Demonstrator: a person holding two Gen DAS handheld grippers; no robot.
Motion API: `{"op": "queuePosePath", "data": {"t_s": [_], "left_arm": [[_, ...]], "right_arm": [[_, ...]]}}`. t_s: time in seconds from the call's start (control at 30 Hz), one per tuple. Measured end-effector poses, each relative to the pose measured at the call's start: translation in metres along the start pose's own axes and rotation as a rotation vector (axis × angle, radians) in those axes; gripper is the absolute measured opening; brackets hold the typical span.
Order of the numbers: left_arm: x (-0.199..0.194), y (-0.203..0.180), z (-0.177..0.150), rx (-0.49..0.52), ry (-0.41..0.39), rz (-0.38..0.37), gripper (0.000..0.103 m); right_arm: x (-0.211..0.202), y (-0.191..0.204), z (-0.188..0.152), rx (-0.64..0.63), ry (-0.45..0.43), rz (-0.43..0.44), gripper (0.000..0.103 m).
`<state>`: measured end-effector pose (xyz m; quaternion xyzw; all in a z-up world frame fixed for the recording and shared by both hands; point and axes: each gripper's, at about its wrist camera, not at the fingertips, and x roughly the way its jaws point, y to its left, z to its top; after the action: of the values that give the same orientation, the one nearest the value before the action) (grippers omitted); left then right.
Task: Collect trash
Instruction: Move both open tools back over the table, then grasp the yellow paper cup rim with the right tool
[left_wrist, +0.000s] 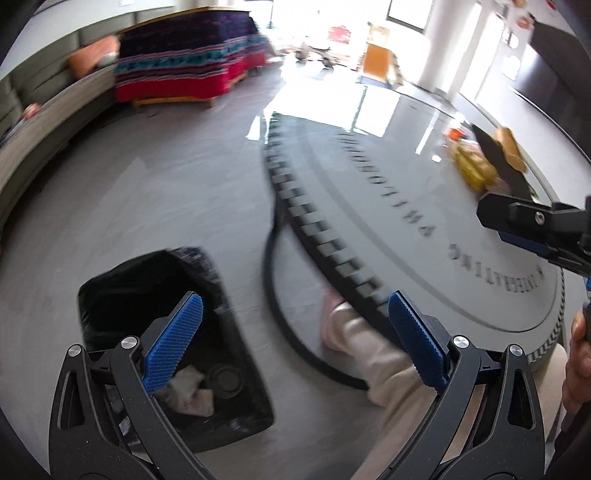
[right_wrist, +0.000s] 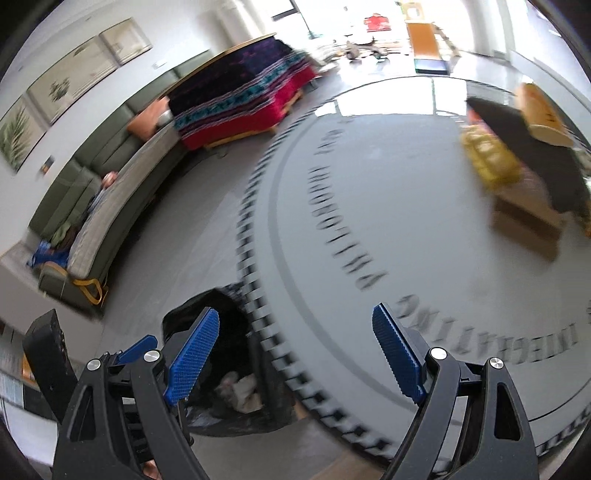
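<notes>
Looking down along both tools, we see the left hand-held gripper (left_wrist: 295, 339) with its blue pads spread wide and nothing between them, and the right hand-held gripper (right_wrist: 295, 354) just as wide and just as empty. Below us on the floor, just left of the round grey bench (right_wrist: 424, 229), sits the trash bin (left_wrist: 236, 332), a rectangular tub lined with a black bag; in the left wrist view its long axis runs from near us away toward the far left. Inside it we make out crumpled whitish paper (left_wrist: 188, 391) and, touching it on the right, a dark round lid-like piece (left_wrist: 224, 377). The bin stands close against the bench's toothed black-and-grey rim (left_wrist: 317, 240). On the far right of the bench lie the things not yet collected: a yellow wrapper or bag (right_wrist: 487, 158), a black sheet-like piece (right_wrist: 524, 147) partly over it, and a brown cardboard box (right_wrist: 524, 225) nearer us; the blur hides finer detail. A light trouser leg and pink shoe (left_wrist: 332, 314) show under the bench edge.
</notes>
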<state>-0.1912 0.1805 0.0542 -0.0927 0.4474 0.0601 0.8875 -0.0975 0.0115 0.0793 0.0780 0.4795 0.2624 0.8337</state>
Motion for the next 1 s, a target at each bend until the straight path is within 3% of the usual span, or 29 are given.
{"op": "queuePosePath", "data": {"t_s": [0.4,0.7,0.83,1.0], "left_arm": [[0.043,-0.124,0.042,0.232,0.046,-0.143,0.097],[0.075,-0.210,0.073,0.403,0.045,-0.244,0.097],[0.093,-0.231,0.083,0.440,0.058,-0.262,0.097],[0.107,-0.242,0.095,0.429,0.072,-0.289,0.097]], "right_arm": [[-0.042,-0.123,0.048,0.178,-0.106,-0.094,0.085],[-0.052,-0.214,0.089,0.351,-0.156,-0.099,0.085],[-0.051,-0.243,0.101,0.409,-0.166,-0.064,0.085],[-0.042,-0.268,0.108,0.492,-0.171,0.016,0.076]]}}
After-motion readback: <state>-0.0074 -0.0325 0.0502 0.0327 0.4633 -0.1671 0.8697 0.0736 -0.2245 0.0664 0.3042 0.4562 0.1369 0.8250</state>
